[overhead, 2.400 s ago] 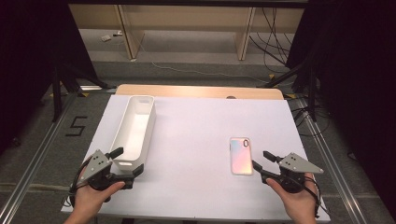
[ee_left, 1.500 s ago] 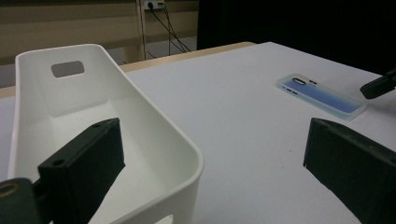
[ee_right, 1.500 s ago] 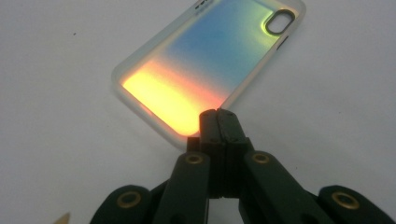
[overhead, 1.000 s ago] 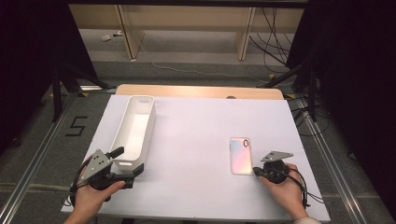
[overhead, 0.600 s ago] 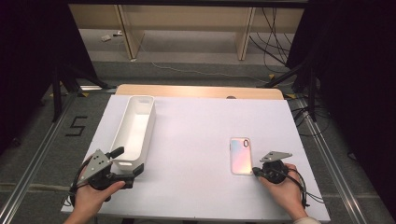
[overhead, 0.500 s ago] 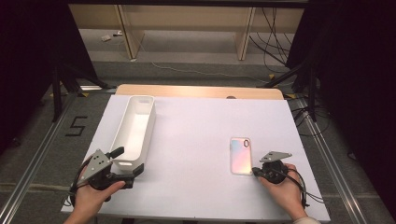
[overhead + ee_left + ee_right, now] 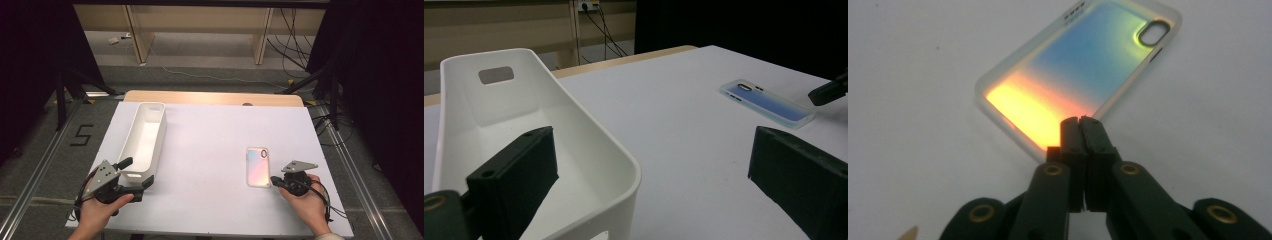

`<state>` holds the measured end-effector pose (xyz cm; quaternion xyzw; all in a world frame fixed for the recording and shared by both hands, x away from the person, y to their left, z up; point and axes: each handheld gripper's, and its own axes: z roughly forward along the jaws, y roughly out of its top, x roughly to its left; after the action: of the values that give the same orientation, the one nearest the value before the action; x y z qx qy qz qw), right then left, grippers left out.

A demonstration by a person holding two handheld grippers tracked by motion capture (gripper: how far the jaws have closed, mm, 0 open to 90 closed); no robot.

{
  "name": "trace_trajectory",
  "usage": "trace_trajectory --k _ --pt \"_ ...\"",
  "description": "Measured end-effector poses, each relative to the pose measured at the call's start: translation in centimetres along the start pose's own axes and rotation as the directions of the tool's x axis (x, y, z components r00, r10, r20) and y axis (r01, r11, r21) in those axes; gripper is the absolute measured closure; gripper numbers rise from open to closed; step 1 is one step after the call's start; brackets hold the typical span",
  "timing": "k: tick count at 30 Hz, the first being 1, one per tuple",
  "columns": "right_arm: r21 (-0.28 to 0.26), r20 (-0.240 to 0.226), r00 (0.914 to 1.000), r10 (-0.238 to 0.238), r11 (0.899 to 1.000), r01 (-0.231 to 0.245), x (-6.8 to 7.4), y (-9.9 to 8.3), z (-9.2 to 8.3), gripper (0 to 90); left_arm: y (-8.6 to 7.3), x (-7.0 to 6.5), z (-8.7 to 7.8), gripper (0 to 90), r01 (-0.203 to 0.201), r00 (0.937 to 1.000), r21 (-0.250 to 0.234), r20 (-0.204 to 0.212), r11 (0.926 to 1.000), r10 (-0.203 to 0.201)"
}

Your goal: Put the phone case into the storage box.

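Observation:
An iridescent phone case (image 7: 258, 166) lies flat on the white table (image 7: 210, 150), right of the middle; it glows orange and blue (image 7: 1073, 75). My right gripper (image 7: 273, 180) is turned on its side with its jaws together, its tips (image 7: 1080, 122) at the case's near corner. The jaws have just been opening a hair, and I cannot tell if the rim is pinched. A long white bin (image 7: 145, 137) stands at the left. My left gripper (image 7: 136, 173) is open across the bin's near end (image 7: 574, 165), one jaw inside and one outside.
The far strip of the table is bare wood (image 7: 210, 97). Metal rails (image 7: 45, 160) run along the floor on both sides. Cables (image 7: 295, 40) lie on the floor behind the table. The right gripper's tip (image 7: 829, 92) shows beside the case (image 7: 769, 102).
Since the earliest frame my right gripper has rolled onto its side, shut, and moved in to the case's near corner. Over the last second nothing visibly moves. The left gripper stays put.

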<state>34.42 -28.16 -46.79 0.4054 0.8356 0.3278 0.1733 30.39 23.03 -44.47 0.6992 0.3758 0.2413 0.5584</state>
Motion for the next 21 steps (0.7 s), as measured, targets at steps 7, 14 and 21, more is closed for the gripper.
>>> trace_trajectory --k 7,14,21 --pt "-0.137 -0.03 0.9986 0.043 0.989 -0.047 0.5 0.4 -2.4 64.8 0.0 0.0 -0.1 4.6 0.002 1.0 0.0 0.0 1.0 -0.002" --pt "-0.243 -0.032 0.9991 0.025 0.969 -0.033 1.6 1.0 -4.5 45.4 0.0 0.0 -0.1 4.8 0.005 1.0 0.0 -0.001 1.0 -0.005" --pt "-0.32 -0.02 0.9997 0.015 0.947 -0.021 2.2 2.3 -6.0 34.5 -0.1 0.0 -0.1 4.9 0.004 1.0 0.002 -0.001 1.0 -0.004"
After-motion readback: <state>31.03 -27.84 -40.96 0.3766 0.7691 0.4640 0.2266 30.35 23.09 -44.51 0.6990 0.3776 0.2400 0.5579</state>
